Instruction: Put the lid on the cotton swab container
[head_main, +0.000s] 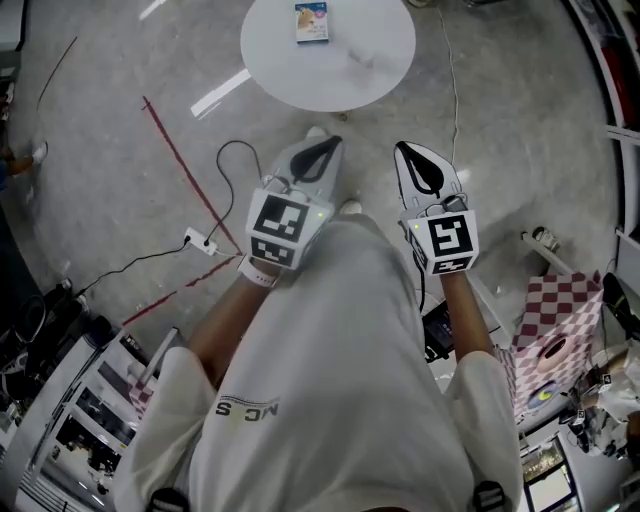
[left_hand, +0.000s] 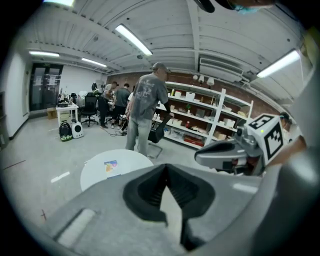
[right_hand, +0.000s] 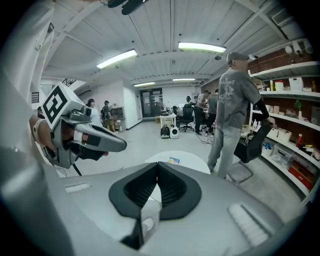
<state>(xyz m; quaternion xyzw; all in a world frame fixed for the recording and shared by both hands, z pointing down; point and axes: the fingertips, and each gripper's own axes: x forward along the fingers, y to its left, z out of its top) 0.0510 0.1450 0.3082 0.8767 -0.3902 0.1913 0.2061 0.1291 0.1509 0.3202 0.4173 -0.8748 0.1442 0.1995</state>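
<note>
A small blue-and-white box (head_main: 311, 21) lies on a round white table (head_main: 330, 75) ahead of me; the same box (left_hand: 111, 167) (right_hand: 173, 160) shows small in both gripper views. A faint pale thing (head_main: 360, 58) lies next to it, too small to make out. I cannot pick out a lid. My left gripper (head_main: 318, 142) and right gripper (head_main: 408, 150) are held close to the body, well short of the table. Both are shut with nothing between the fingers, as the left gripper (left_hand: 166, 167) and the right gripper (right_hand: 158, 166) show in their own views.
A person (left_hand: 145, 110) (right_hand: 232, 110) stands just beyond the table beside a black chair (right_hand: 250, 145). On the floor lie a power strip with a cable (head_main: 200, 240) and a red tape line (head_main: 180, 160). A checkered cloth (head_main: 555, 310) is at my right, and stocked shelves (left_hand: 200, 125) line the wall.
</note>
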